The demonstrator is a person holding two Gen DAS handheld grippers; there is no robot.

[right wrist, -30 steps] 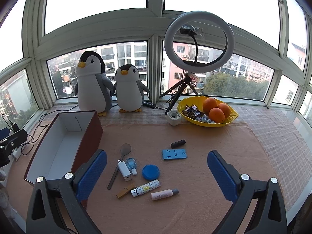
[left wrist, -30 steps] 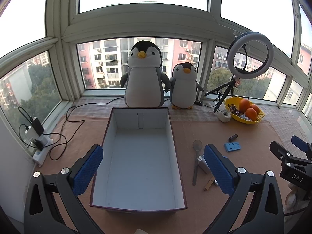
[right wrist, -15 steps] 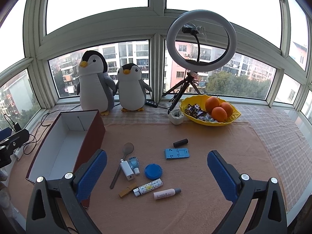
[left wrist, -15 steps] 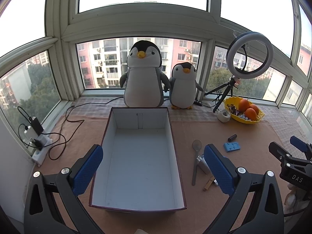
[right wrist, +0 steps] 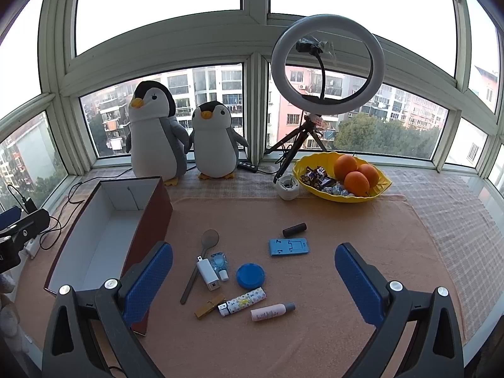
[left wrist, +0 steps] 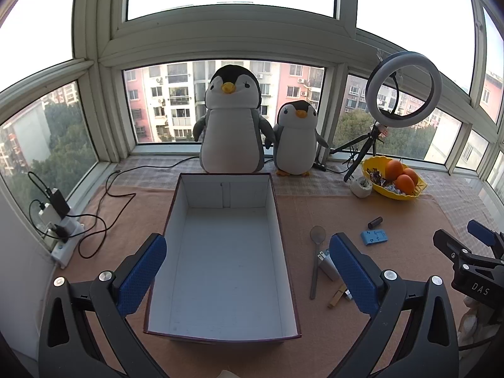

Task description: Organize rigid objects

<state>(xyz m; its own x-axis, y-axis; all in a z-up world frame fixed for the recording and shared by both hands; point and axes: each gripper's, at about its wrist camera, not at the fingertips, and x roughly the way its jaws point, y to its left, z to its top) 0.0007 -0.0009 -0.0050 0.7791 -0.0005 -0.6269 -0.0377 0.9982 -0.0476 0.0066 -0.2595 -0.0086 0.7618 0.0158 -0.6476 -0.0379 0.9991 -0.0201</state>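
Observation:
An empty maroon box with a white inside (left wrist: pixel 220 261) (right wrist: pixel 104 236) lies on the peach cloth. My left gripper (left wrist: pixel 247 272) is open and empty, hovering over the box's near end. My right gripper (right wrist: pixel 253 283) is open and empty above a scatter of small items: a spoon (right wrist: pixel 201 258), a white charger (right wrist: pixel 208 274), a blue round lid (right wrist: pixel 250 275), a blue phone stand (right wrist: pixel 288 247), a black cylinder (right wrist: pixel 294 230), a patterned lighter (right wrist: pixel 242 300), a pink tube (right wrist: pixel 272 311) and a wooden clothespin (right wrist: pixel 209 306). The spoon (left wrist: pixel 316 258) shows right of the box.
Two plush penguins (left wrist: pixel 231 123) (left wrist: pixel 297 138) stand behind the box. A ring light on a tripod (right wrist: pixel 326 72), a yellow bowl of oranges and sweets (right wrist: pixel 341 181) and a white tape roll (right wrist: pixel 287 187) stand at the back right. A power strip with cables (left wrist: pixel 60 223) lies at the left.
Both grippers have drifted slightly; the right wrist view has shifted a little to the left and back. Nothing was grasped or moved.

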